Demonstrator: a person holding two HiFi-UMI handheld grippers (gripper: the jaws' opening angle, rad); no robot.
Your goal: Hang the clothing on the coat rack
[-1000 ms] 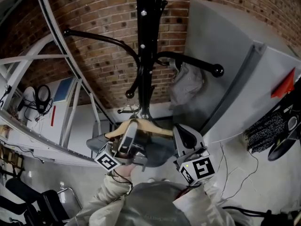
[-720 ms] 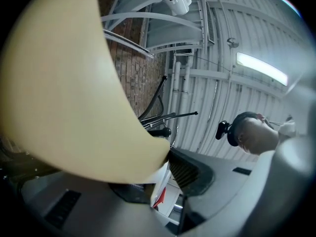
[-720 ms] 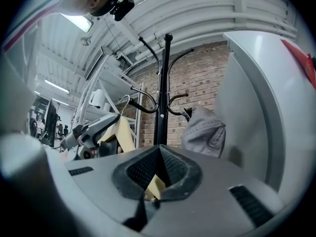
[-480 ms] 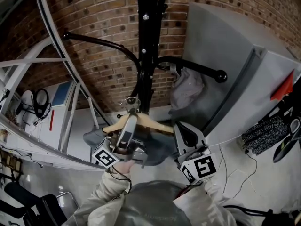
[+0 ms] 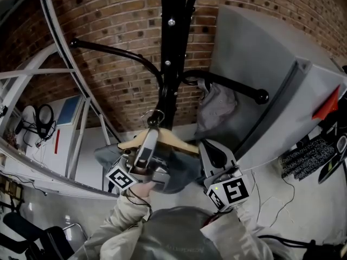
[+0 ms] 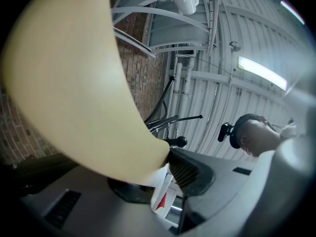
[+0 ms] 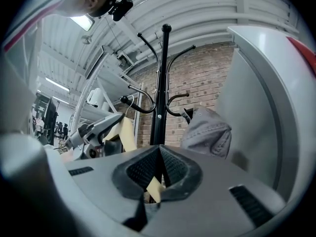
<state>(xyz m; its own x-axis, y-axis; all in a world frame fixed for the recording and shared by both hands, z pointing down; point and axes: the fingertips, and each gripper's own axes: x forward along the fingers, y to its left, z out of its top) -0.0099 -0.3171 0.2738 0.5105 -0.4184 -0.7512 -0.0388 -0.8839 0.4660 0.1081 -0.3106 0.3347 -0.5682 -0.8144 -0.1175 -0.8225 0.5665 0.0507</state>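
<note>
hanger: wooden hanger (image 5: 174, 143) held up in front of the coat rack (image 5: 172, 64), low beside the pole, roughly level
clothing: grey clothing (image 5: 183, 173) draped on the hanger, hanging below the bar between the two grippers; mostly hidden behind them in the head view
hook: the hanger's metal hook (image 5: 155, 116) sits just left of the pole, below the rack's curved arms; contact with the pole can't be told, and it is on no arm yet
left gripper: left gripper (image 5: 148, 143) clamped on the hanger's middle, just under the hook, pointing steeply up; in the left gripper view the pale wood fills the space between the jaws and presses on the pad
right gripper: right gripper (image 5: 210, 151) closed on the hanger's right end; in the right gripper view the pads are nearly together with a thin sliver of wood pinched between them
rack load: one grey garment (image 5: 216, 104) already hangs from the right-hand arm, near where it leaves the pole; the left-hand arm is bare
rack arms: black, curved, ball-tipped
behind: brick wall (image 5: 119, 26) directly behind the rack
right side: grey panel (image 5: 260, 58) leaning next to the rack, close behind the hung garment
left side: white metal frame (image 5: 59, 53) running past the rack
bottom: the person's light sleeves (image 5: 126, 221) come up to both grippers
</note>
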